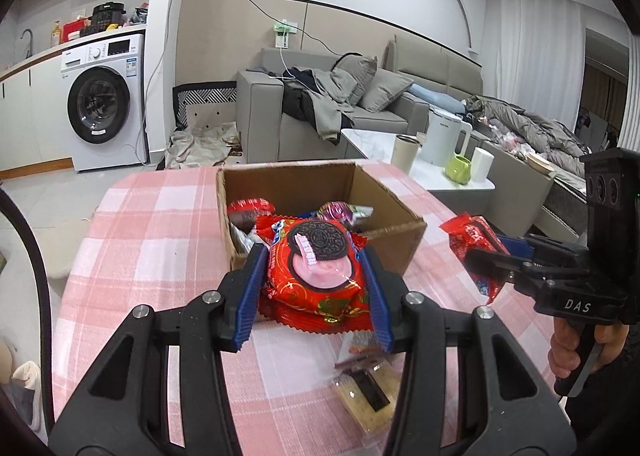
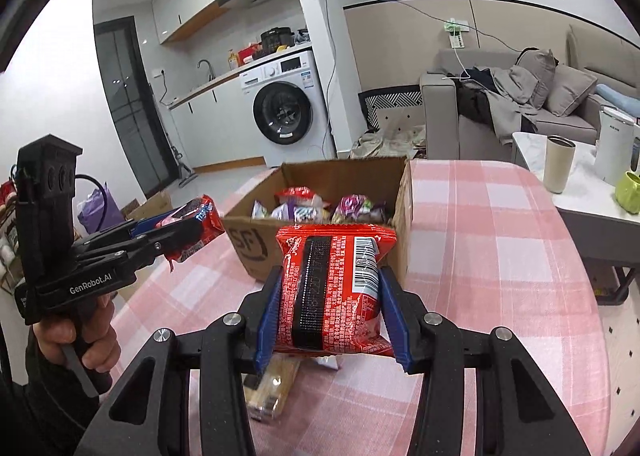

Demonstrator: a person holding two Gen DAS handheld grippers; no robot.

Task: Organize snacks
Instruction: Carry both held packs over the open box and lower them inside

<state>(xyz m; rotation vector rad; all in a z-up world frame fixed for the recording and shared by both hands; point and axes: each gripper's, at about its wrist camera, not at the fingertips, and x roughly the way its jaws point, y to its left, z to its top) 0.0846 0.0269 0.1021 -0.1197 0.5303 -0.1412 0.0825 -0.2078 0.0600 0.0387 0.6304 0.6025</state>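
Note:
My left gripper is shut on a red cookie packet, held above the pink checked table just in front of an open cardboard box. The box holds several wrapped snacks. In the right wrist view my right gripper is shut on a second red packet, barcode side up, also near the box. Each gripper shows in the other's view: the right gripper with its packet, and the left gripper with its packet.
A clear-wrapped biscuit pack and another small packet lie on the table under the grippers. Beyond the table's right edge stands a low white table with a kettle, cups and a green mug. A sofa is behind.

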